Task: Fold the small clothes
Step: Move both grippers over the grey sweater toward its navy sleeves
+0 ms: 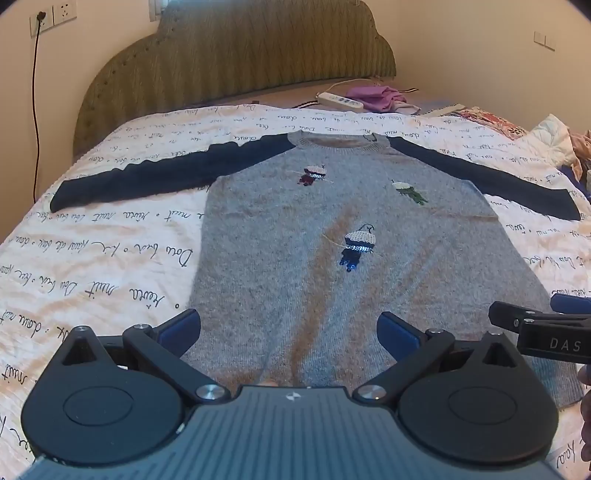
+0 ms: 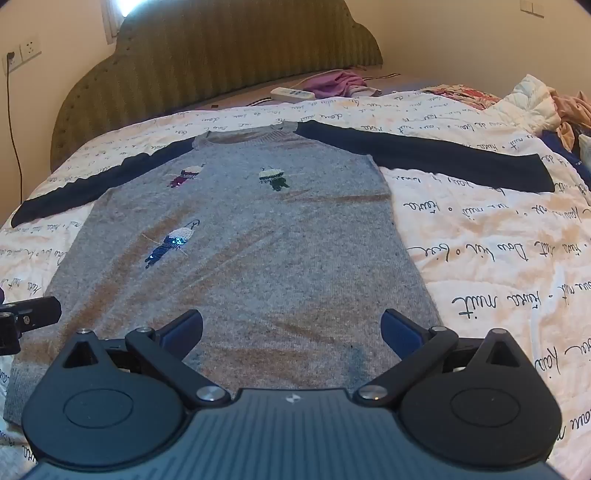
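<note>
Nearest the lens: left gripper [image 1: 290,334], jaws spread to full width, nothing between the blue pads, poised over the hem end of the sweater [image 1: 332,229], pitched downward. Same condition for right gripper [image 2: 291,332]: jaws fully apart, empty, over the hem end toward the sweater's right side. Contact with the knit: cannot tell from either view.

Beyond the grippers: grey knit sweater spread flat, front up, on the bedspread [image 1: 110,258], hem toward the cameras, collar toward the headboard. Three sequined figures on the sweater front: blue figure [image 1: 356,247] mid-chest, red figure [image 1: 313,175] and green figure [image 1: 410,190] nearer the collar. Both navy sleeves extended outward from the sweater shoulders: left sleeve [image 1: 147,173], right sleeve [image 2: 424,151].

Under and around the sweater: cream bedspread printed with handwritten script.

Past the sweater collar: white power strip [image 1: 340,100] and purple garment [image 1: 376,96] on bare mattress. Right of the sweater's right sleeve: heap of mixed laundry [image 2: 535,99]. Farthest from the sweater: olive upholstered headboard [image 1: 236,62], then wall socket [image 1: 53,16] with a plugged cable.
</note>
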